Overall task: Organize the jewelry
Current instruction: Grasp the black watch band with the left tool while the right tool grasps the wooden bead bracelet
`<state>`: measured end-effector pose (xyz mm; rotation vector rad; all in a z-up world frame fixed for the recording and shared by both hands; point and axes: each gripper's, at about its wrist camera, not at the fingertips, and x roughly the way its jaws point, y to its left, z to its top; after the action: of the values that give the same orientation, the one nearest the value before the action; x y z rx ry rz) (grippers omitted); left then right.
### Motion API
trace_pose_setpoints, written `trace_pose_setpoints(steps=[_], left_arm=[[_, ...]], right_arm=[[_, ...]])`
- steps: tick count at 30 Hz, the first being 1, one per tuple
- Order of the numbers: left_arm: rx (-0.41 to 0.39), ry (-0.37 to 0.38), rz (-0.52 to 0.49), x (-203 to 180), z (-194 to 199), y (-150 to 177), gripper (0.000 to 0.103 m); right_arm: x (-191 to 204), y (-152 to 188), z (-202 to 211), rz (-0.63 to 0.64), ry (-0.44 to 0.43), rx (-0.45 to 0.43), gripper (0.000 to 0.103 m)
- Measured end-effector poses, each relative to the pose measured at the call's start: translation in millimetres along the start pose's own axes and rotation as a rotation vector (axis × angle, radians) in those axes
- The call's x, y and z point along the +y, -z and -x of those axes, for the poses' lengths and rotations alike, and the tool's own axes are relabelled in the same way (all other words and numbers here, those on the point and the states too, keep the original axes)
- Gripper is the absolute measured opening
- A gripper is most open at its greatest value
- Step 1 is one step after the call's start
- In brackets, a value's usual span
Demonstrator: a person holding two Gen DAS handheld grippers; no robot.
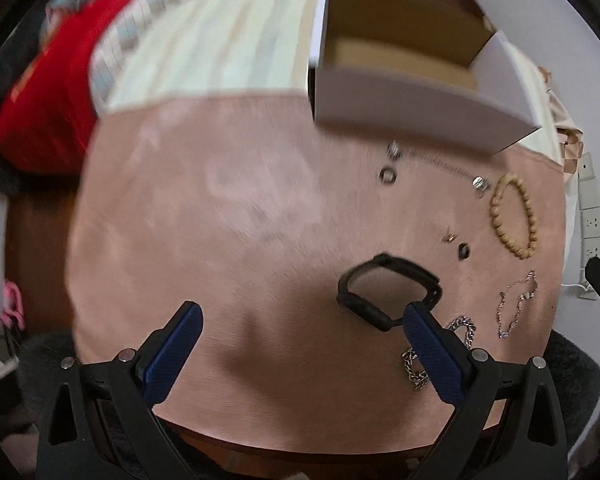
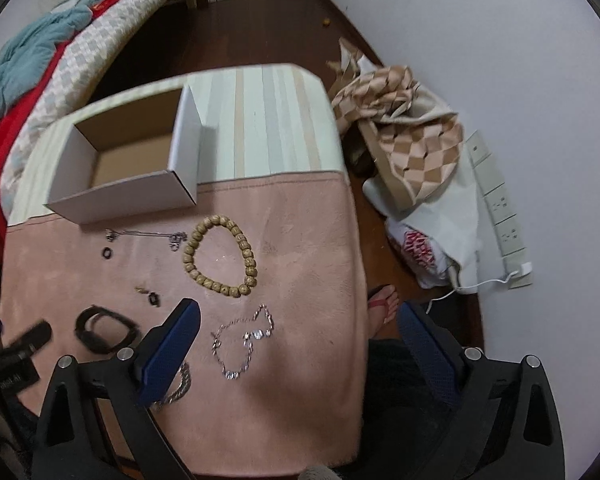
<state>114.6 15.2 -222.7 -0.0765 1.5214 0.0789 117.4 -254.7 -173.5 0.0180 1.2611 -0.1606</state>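
Note:
Jewelry lies on a pink cloth point(image 2: 300, 240): a wooden bead bracelet point(image 2: 219, 255) point(image 1: 514, 216), a thin silver chain point(image 2: 244, 336) point(image 1: 516, 304), a black band point(image 1: 388, 296) point(image 2: 106, 330), a chunky silver chain point(image 1: 460, 328) point(image 2: 178, 386), small rings point(image 1: 388, 174) and studs point(image 1: 449, 236). An open white cardboard box point(image 1: 412, 112) point(image 2: 128, 168) stands behind them and looks empty. My left gripper point(image 1: 302, 316) is open, low over the cloth, its right finger beside the black band. My right gripper point(image 2: 300, 316) is open above the thin chain.
The cloth covers a small table with a striped cover point(image 2: 268, 120) at the back. A bed with red and checked bedding point(image 2: 40, 92) is on the left. Bags point(image 2: 412, 140), a power strip point(image 2: 496, 196) and a person's sandalled foot point(image 2: 384, 304) are on the floor to the right.

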Motion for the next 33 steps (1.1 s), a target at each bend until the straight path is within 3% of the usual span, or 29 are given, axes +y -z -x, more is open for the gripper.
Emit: trace_pose_setpoints(steps=[2, 7, 10, 11, 12, 14, 19, 21, 23, 27, 33], left_arm=[[0.031, 0.031, 0.027, 2.3, -11.6, -1.2, 0.100], [0.091, 0.102, 0.062, 2.0, -36.1, -4.3, 0.065], [0.046, 0.077, 0.013, -4.6, -33.5, -4.9, 0.048], [0.028, 0.063, -0.006, -6.7, -31.1, -5.1, 0.032], [0.006, 0.057, -0.028, -8.0, -28.9, -5.1, 0.023], [-0.006, 0.050, -0.050, -9.7, -26.6, -6.4, 0.017], [-0.049, 0.021, -0.090, -5.2, -19.4, -6.9, 0.015], [-0.054, 0.021, -0.090, -3.3, -15.2, -10.0, 0.014], [-0.061, 0.024, -0.097, -2.0, -12.7, -10.0, 0.013], [-0.088, 0.027, -0.105, 7.1, -0.9, -14.4, 0.007], [-0.139, 0.049, -0.122, 19.1, 37.1, -27.0, 0.007]], right_arm=[[1.0, -3.0, -15.4, -0.009, -0.018, 0.017, 0.097], [-2.5, -12.4, -47.6, -0.044, -0.068, 0.050, 0.088], [-1.8, -18.7, -64.1, -0.048, -0.124, 0.070, 0.077], [-1.4, -20.5, -68.7, -0.047, -0.133, 0.078, 0.075], [-0.9, -21.8, -73.0, -0.046, -0.133, 0.084, 0.073], [1.9, -24.1, -79.4, -0.041, -0.143, 0.092, 0.069], [19.1, -23.8, -85.3, 0.023, -0.097, 0.085, 0.050], [25.0, -22.5, -83.1, 0.044, -0.096, 0.068, 0.037], [32.1, -22.1, -81.5, 0.069, -0.090, 0.065, 0.010], [36.0, -19.9, -73.8, 0.054, -0.130, 0.071, 0.009], [36.2, -20.3, -32.3, 0.011, -0.212, 0.014, 0.009]])
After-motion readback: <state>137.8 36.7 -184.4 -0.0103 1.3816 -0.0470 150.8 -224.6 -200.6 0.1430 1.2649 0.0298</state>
